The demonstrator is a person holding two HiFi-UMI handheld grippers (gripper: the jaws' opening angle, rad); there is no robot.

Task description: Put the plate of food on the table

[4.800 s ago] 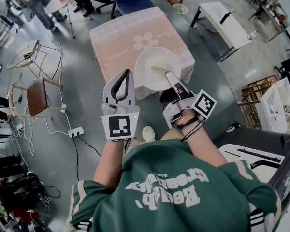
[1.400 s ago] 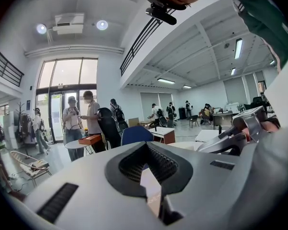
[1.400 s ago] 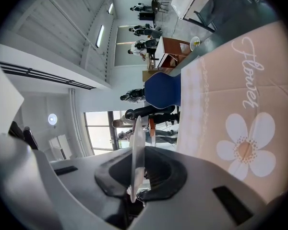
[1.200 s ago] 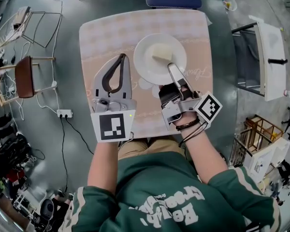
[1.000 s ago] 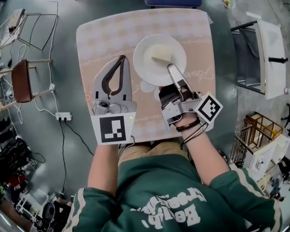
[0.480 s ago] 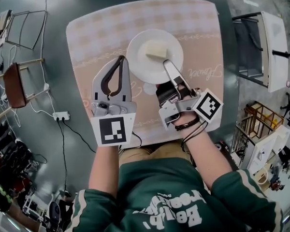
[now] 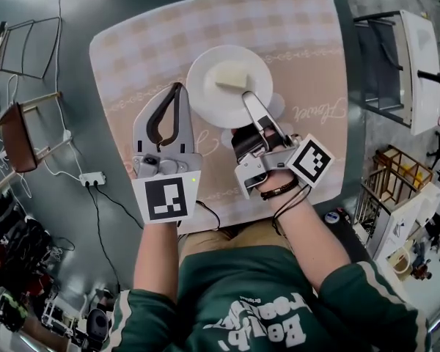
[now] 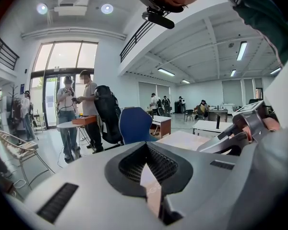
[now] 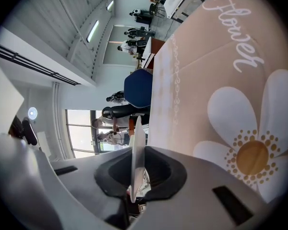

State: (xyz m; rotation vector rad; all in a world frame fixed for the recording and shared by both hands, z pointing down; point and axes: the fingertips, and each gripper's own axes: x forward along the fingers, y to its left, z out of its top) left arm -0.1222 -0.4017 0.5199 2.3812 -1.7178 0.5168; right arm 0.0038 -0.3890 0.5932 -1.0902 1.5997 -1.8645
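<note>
Lower now than before, the plate (image 7: 220, 97) nears the tabletop (image 7: 132, 46), so we set it down level, right gripper (image 7: 249, 101) jaws pinching its rim (left gripper (image 7: 176, 88) jaws closed, empty).

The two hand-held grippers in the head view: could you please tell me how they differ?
The right hand-held gripper is clamped on the rim of the plate; the left hand-held gripper is shut on nothing, beside the plate. The right is rolled onto its side, its marker cube tilted; the left lies flat, marker facing up. Both point away from the person, over the table.
</note>
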